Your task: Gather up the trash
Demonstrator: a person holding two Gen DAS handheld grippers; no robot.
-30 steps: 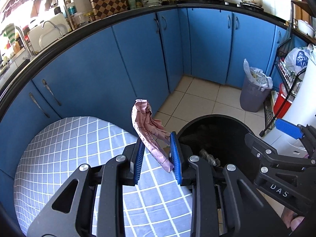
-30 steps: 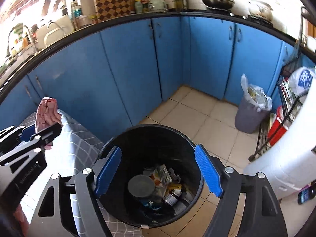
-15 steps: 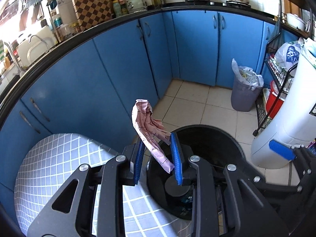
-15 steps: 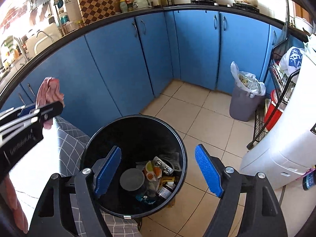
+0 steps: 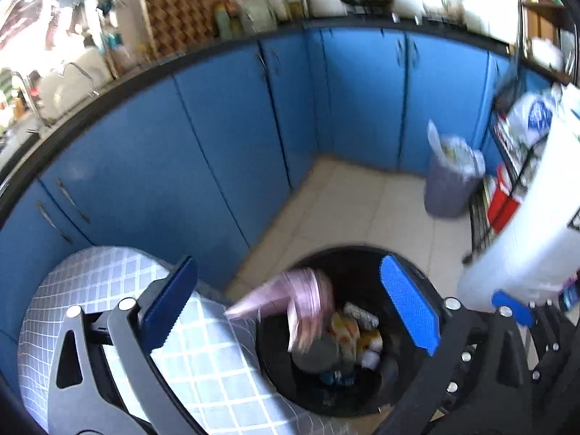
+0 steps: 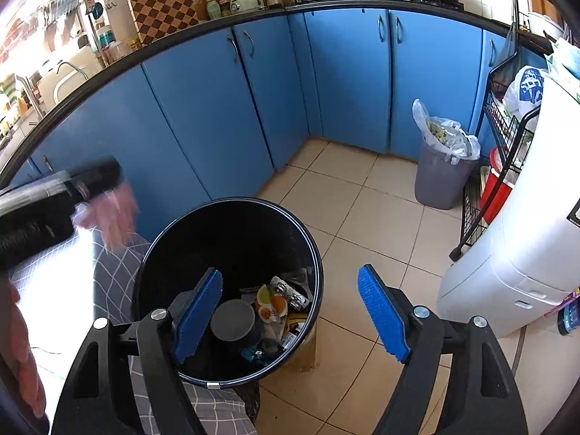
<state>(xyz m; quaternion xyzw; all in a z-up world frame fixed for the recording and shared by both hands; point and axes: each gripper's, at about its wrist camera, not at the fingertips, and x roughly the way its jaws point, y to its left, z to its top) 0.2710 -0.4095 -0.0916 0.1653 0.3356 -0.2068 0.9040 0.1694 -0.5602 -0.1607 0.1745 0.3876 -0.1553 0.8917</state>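
Note:
My left gripper (image 5: 290,311) is open above the near-left rim of the black trash bin (image 5: 366,257). The crumpled pink paper (image 5: 304,297) is loose between its fingers, blurred, over the bin's left edge. In the right wrist view the paper (image 6: 116,210) shows blurred below the left gripper's tip (image 6: 94,181), left of the bin (image 6: 232,210). My right gripper (image 6: 290,319) is open and empty above the bin, which holds several wrappers and a grey lid (image 6: 233,320).
A table with a checked cloth (image 5: 108,282) stands left of the bin. Blue cabinets (image 6: 217,108) run behind. A grey lined bin (image 6: 442,170), a wire rack (image 6: 504,137) and a white appliance (image 6: 525,253) stand on the right. Tiled floor (image 6: 362,217) lies between.
My left gripper has opened wide and let go of the pink paper, which now drops blurred toward the bin. The right gripper stays open over the bin.

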